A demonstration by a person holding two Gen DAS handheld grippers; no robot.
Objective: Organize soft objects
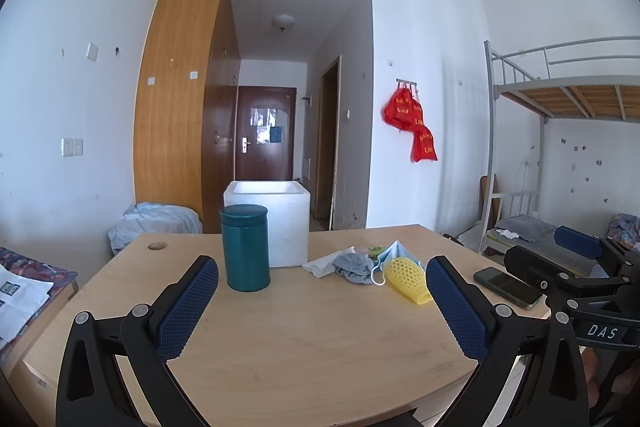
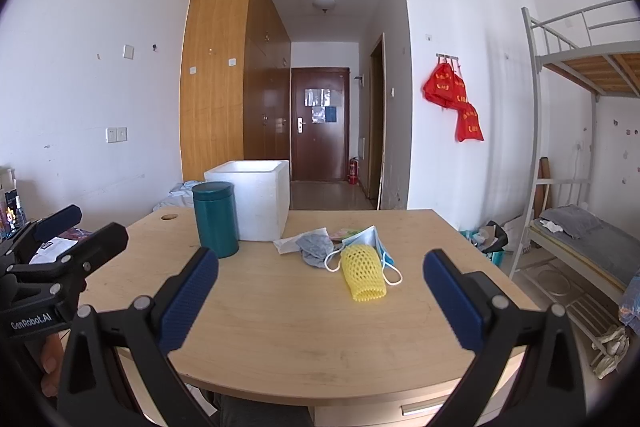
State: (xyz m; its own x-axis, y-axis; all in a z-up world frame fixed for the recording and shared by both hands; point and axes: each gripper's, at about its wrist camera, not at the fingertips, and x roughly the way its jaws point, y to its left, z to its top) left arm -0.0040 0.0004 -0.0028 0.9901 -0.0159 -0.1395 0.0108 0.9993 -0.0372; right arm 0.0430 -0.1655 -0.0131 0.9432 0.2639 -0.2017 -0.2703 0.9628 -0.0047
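Both of my hand-held grippers are wide open and empty: left hand-held gripper (image 1: 322, 301) and right hand-held gripper (image 2: 320, 297) hover over the near half of the counter (image 2: 280, 339), touching nothing

Soft stuff sits in one loose pile mid-counter, right of the teal canister (image 2: 215, 219) and just in front of the white foam box (image 2: 256, 203), which looks like the bin for it:
- yellow foam net sleeve (image 2: 362, 277), nearest me, lying partly on the mask
- blue face mask (image 2: 374, 247) with white ear loops trailing out
- grey cloth (image 2: 316, 247), crumpled
- white tissue (image 2: 286, 245), flat, at the left edge

My read: everything is light and limp, nothing fragile. The net is springy, should compress and hold, so pinch it mid-body. Take the mask by its pleated body, not the loops, which may snag neighbours. Grab the cloth at a raised fold. The tissue is thin and flat, likely hardest to lift
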